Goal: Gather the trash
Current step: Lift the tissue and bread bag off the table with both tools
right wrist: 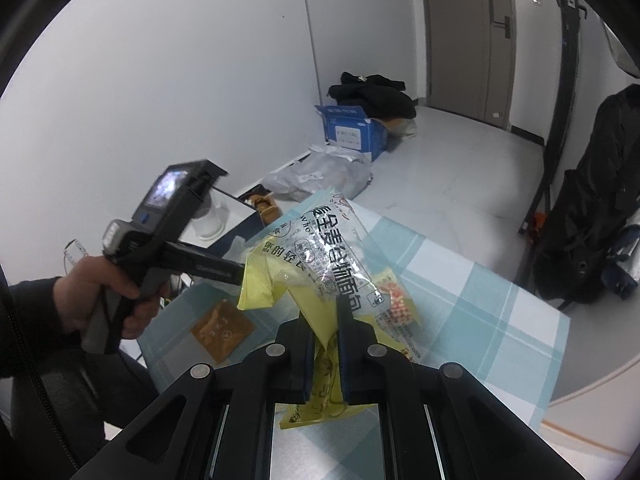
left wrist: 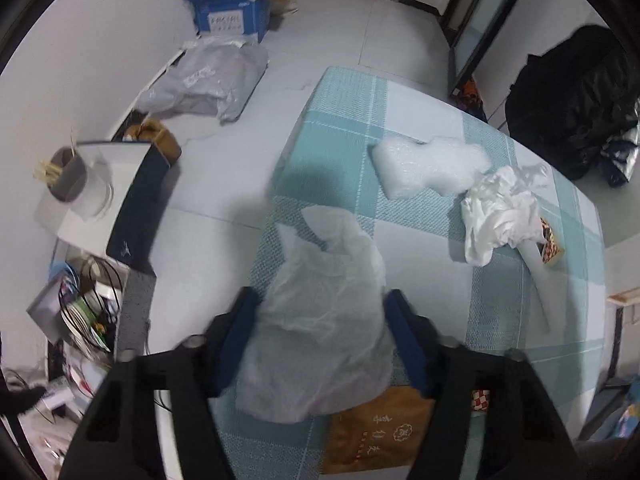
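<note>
Wrapper (right wrist: 320, 264) pinched in right claw (right wrist: 324, 320); left claw (left wrist: 320, 320) spread.

Bubble wrap (left wrist: 430, 166) and crumpled bag (left wrist: 502, 210) block far tabletop.

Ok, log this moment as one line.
left gripper: open around thin plastic bag | right gripper: shut on yellow wrapper | table: bubble wrap

1. Tablecloth (left wrist: 420, 96): teal and pale blue-white check.
2. Bag (left wrist: 320, 320): translucent white.
3. Wrapper (right wrist: 320, 256): yellow and clear, dark print.
4. Packet (left wrist: 376, 432): brown, white marks.
5. Box (left wrist: 228, 12): blue, white label.
6. Fingers (left wrist: 404, 332): dark blue pads.
</note>
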Tool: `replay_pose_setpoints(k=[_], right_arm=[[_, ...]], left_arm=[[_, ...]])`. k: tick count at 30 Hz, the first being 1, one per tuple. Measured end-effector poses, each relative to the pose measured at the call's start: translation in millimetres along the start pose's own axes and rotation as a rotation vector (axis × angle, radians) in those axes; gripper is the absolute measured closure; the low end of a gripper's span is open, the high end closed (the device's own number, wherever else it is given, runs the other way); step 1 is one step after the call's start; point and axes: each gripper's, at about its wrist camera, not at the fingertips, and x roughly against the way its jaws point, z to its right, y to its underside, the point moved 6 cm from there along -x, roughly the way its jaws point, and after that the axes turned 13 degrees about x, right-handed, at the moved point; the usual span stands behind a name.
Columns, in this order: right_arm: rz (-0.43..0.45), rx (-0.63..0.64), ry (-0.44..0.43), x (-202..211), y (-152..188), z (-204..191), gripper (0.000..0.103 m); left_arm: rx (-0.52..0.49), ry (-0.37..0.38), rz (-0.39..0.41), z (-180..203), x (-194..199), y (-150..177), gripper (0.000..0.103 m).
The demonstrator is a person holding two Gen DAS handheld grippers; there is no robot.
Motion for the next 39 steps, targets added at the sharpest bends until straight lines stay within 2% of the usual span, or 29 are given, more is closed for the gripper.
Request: replay_pose_setpoints(k=[1,2,3,5,8,15,19,25,30,39], right_arm=[[0.003,0.002,-0.002,1,0,-1,0.094],[0.004,0.002,-0.003,2,0,-1,0.094],[0.005,0.002,-0.004,3,2,-1,0.094],[0.006,-0.006,-0.008,4,2,0,0.094],[0.007,-0.018,-0.004,6,3,2,0.094],[0.020,-0.038,0.010,12,3,5,0.094],[0.044,-0.076,0.003,18,2,10,0.094],[0.088,-0.152,0.044,33,0,17,0.094],[0.114,-0.114,0.090,54,-7,2,0.094],[0.151,-0.078,0.117,93,-19,-33,0.094]], left_arm=[[-0.005,-0.013,0.010,0,1,0,0.060],[-0.004,-0.015,0.015,1,1,0,0.070],[-0.001,-0.009,0.015,1,1,0,0.080],[0.011,0.015,0.002,3,0,-1,0.092],[0.036,0.044,-0.003,3,1,-2,0.097],[0.043,0.090,0.071,12,21,-4,0.098],[0.010,0.094,0.153,16,46,-6,0.098],[0.048,0.152,0.226,14,85,-5,0.098],[0.041,0.196,0.287,20,123,4,0.098],[0.000,0.294,0.379,33,183,21,0.098]])
